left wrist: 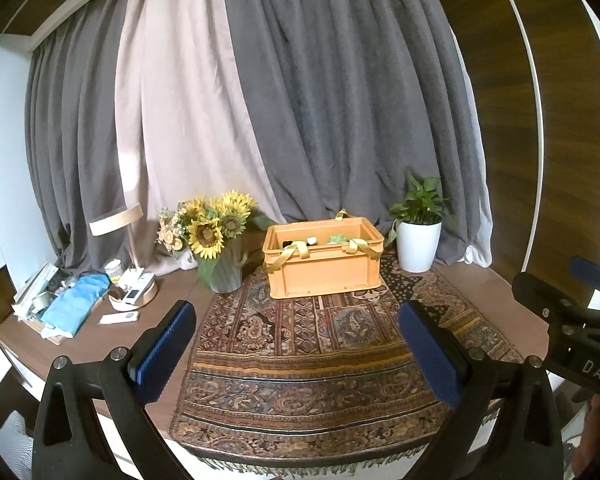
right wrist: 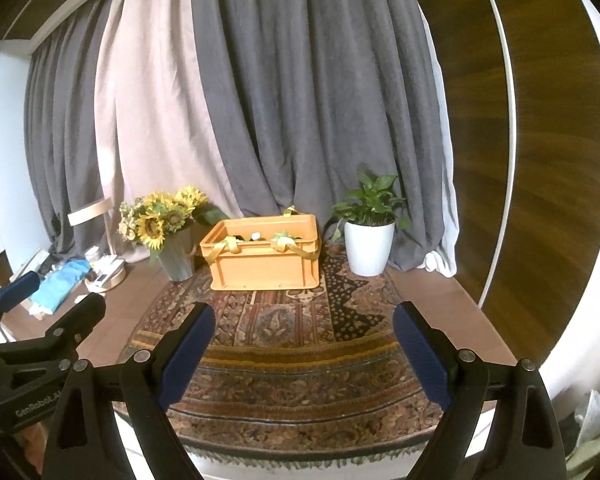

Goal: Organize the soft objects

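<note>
- Both jaws spread wide, nothing between: left gripper (left wrist: 296, 330), right gripper (right wrist: 304, 330), above patterned rug (left wrist: 300, 360)
- Farther back on rug: orange crate (left wrist: 323, 258), soft items inside
- Beside crate: sunflowers (left wrist: 210, 224), potted plant (left wrist: 418, 232)

Right gripper (right wrist: 304, 334): jaws wide apart, blue pads, nothing between them, above the near part of the patterned rug (right wrist: 284, 368). Left gripper (right wrist: 52, 296): partly in frame at far left. Orange crate (right wrist: 264, 264): on the rug's far end, yellow straps (right wrist: 236, 246) draped over its front rim, small soft items inside, indistinct. Sunflower vase (right wrist: 176, 260): just left of the crate. White potted plant (right wrist: 368, 248): right of it. Grey and beige curtains (right wrist: 260, 100): behind. Clutter with a blue cloth (right wrist: 64, 280): on the brown table (right wrist: 432, 292) at left.
</note>
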